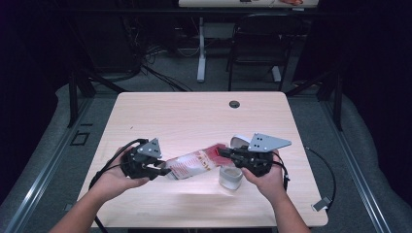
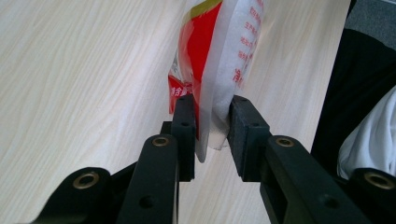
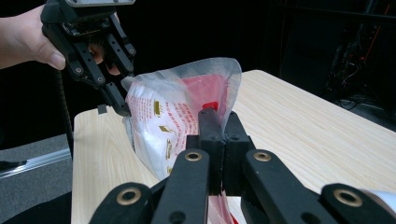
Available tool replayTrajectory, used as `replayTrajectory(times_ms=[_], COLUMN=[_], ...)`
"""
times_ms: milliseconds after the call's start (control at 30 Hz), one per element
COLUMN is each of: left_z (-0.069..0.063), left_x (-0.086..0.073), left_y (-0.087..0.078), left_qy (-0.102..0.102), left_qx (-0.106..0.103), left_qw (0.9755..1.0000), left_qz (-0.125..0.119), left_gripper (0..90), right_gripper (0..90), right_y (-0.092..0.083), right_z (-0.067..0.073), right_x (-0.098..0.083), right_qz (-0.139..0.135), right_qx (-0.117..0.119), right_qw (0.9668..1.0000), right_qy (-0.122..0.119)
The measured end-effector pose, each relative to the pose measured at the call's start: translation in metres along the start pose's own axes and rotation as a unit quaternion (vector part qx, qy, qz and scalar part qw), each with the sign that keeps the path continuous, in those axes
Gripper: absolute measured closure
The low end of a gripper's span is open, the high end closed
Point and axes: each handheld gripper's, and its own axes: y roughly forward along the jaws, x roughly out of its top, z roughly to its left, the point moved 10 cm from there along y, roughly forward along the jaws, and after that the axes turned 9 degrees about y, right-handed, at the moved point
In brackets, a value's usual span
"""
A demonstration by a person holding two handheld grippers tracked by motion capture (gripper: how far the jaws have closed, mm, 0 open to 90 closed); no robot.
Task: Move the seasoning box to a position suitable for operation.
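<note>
A red and white plastic bag point(image 1: 197, 164) with white contents hangs stretched between the two grippers, just above the pale wooden table point(image 1: 194, 111). My left gripper point(image 1: 165, 171) is shut on the bag's left end; in the left gripper view its jaws point(image 2: 212, 112) pinch the bulging white and red bag point(image 2: 219, 51). My right gripper point(image 1: 222, 153) is shut on the bag's right end. In the right gripper view its jaws point(image 3: 218, 119) press together on the thin edge of the bag point(image 3: 173, 116), and the left gripper point(image 3: 119, 100) holds the far end.
A small white cup point(image 1: 231, 177) stands on the table under the right hand. Another white object point(image 1: 238, 141) lies just behind the right gripper. A cable hole point(image 1: 234, 104) sits near the table's far edge. A dark chair point(image 1: 257, 43) and a desk leg point(image 1: 201, 48) stand beyond.
</note>
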Motion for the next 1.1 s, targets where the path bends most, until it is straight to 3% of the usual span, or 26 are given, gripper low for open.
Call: replayTrajectory(times_ms=[367, 1100], left_z=[0.003, 0.008], left_x=[0.003, 0.027], left_y=[-0.008, -0.023], left_qy=[0.005, 0.029], left_qx=[-0.002, 0.008], left_qw=[0.9999, 0.9993], left_qz=[0.012, 0.022], left_gripper=[73.7, 74.4], right_gripper=[89.8, 89.8], right_y=[0.001, -0.011], right_z=[-0.002, -0.012], right_x=[-0.001, -0.006], right_qz=[-0.003, -0.012], right_qx=[0.004, -0.005], right_qw=[1.0000, 0.9997], right_qy=[0.005, 0.022])
